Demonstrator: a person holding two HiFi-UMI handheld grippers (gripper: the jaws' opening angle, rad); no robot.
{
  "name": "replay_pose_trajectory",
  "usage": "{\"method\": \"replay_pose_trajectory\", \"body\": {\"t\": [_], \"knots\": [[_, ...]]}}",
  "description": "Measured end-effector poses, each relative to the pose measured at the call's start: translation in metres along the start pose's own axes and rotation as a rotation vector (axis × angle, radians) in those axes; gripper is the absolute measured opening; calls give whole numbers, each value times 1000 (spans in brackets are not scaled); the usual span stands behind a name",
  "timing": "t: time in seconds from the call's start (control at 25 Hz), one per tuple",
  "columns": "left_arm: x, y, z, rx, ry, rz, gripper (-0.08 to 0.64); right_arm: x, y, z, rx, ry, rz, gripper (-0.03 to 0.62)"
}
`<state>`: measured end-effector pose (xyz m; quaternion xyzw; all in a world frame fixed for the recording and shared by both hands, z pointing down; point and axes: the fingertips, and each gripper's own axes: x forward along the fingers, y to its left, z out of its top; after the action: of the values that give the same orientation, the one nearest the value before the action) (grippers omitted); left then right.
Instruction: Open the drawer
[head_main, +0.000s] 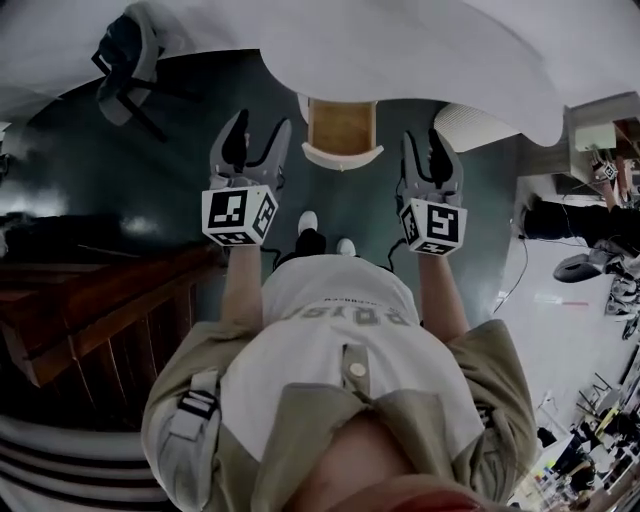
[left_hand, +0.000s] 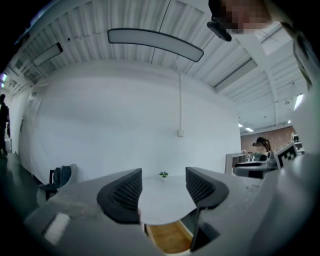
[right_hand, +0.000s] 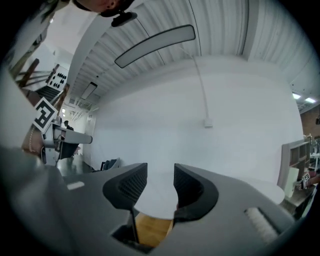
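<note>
While only the left gripper view shows the plant, the head view sets the drawer, pulled out, wood-floored, between left gripper and right gripper; both claws spread, empty.

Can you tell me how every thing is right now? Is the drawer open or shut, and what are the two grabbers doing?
drawer: open, pulled out from under the white table; nothing shows on its wooden bottom.
left gripper: jaws apart, nothing between them.
right gripper: jaws apart with a narrower gap, nothing between them.
chair: clothes draped over it.
</note>
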<state>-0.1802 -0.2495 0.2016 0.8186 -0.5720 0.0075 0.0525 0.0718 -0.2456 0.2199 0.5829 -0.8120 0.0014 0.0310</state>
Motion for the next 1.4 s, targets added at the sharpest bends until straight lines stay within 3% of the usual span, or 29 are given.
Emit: {"method": "replay_pose_trajectory", "body": {"t": [0.12,0.28,0.36,0.48,0.84,1.4], "knots": [[-1,-2,12,46,-17,-4,250,-3,-5,21,-1,-36,-19,154],[4,-4,22,89,-44,24,173,0,-15,38,-4,-45,-54,69],[6,-5,24,94,-59,48,101,1,-18,42,-8,-40,-68,20],[9,-9,24,98,-71,60,6,4,-21,46,13,-29,-84,5],[17,-16,26,89,-54,52,6,9,-28,50,58,-35,-100,5],[17,-7,25,89,-37,65,6,11,-29,52,17,-47,-121,2]]}}
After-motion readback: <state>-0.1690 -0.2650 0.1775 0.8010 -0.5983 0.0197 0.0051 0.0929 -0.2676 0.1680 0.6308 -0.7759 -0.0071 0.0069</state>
